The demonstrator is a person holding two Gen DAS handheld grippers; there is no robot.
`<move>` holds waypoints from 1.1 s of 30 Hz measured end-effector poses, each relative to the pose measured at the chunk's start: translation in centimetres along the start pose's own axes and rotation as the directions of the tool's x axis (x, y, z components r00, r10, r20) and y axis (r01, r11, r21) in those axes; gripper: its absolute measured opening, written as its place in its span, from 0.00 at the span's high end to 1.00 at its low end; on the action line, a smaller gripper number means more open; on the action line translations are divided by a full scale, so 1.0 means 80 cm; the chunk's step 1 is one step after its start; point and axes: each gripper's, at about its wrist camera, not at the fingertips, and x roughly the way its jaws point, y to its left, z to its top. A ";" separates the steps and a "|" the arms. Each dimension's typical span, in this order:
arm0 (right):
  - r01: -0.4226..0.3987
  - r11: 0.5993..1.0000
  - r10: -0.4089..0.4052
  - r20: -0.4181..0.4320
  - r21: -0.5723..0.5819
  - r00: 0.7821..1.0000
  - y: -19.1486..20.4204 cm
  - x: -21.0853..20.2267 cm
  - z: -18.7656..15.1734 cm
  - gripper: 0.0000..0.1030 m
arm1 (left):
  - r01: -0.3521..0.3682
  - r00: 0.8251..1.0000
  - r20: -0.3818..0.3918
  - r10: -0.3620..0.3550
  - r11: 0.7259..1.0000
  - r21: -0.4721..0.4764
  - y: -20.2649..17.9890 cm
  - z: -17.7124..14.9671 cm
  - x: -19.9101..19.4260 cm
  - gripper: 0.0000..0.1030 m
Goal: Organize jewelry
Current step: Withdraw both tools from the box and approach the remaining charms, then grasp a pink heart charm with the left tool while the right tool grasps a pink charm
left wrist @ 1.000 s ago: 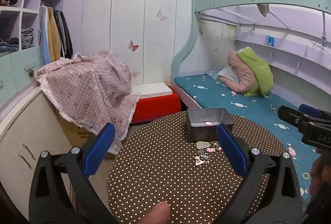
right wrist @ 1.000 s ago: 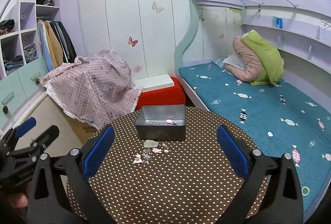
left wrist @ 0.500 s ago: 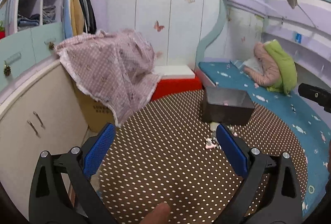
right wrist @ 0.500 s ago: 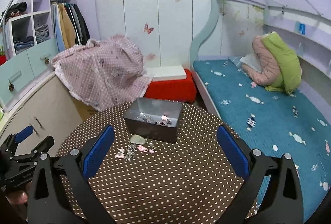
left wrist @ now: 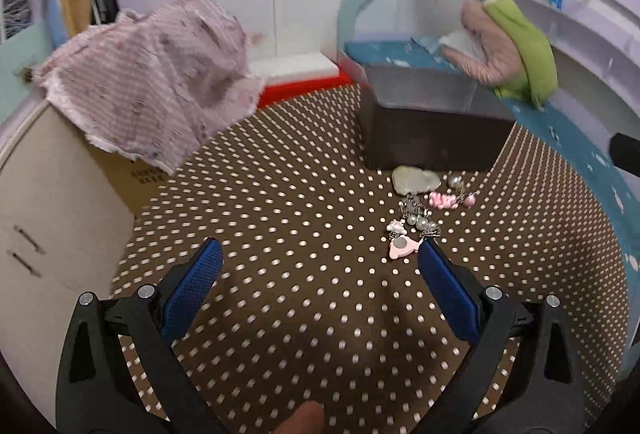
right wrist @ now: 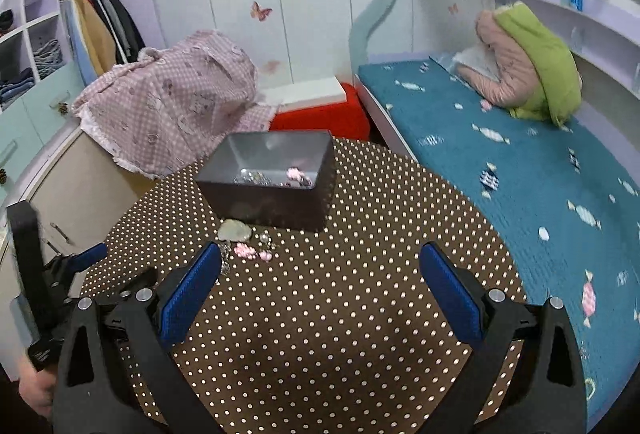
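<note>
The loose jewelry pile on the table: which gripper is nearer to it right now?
Left. The left gripper has one fingertip right beside the jewelry pile's pink charm. The right gripper sits farther back, the pile off its left fingertip. Both are open and empty.

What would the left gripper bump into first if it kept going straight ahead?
Probably just the dotted tablecloth: the open left gripper points at bare cloth. The loose jewelry pile and grey box sit off to its right, though depth is hard to judge.
</note>
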 end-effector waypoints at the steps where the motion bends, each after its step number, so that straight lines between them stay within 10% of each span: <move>1: 0.006 1.000 -0.006 -0.006 0.002 1.000 0.001 0.003 0.000 0.07 | 0.006 1.000 -0.007 -0.006 1.000 0.005 -0.002 0.001 0.007 0.05; 12: 0.015 1.000 -0.015 -0.069 0.002 0.998 -0.004 0.031 -0.004 0.07 | 0.029 0.993 -0.114 -0.028 0.999 0.012 -0.018 0.013 0.066 0.07; 27: -0.043 0.998 0.036 -0.169 -0.038 0.985 0.009 0.098 -0.007 0.07 | 0.143 0.986 -0.093 -0.137 0.988 0.063 -0.022 0.024 0.072 0.77; 33: -0.052 0.993 0.027 -0.217 -0.108 0.976 0.025 0.136 -0.012 0.10 | 0.199 0.977 -0.086 -0.196 0.980 0.028 -0.006 0.025 0.073 0.77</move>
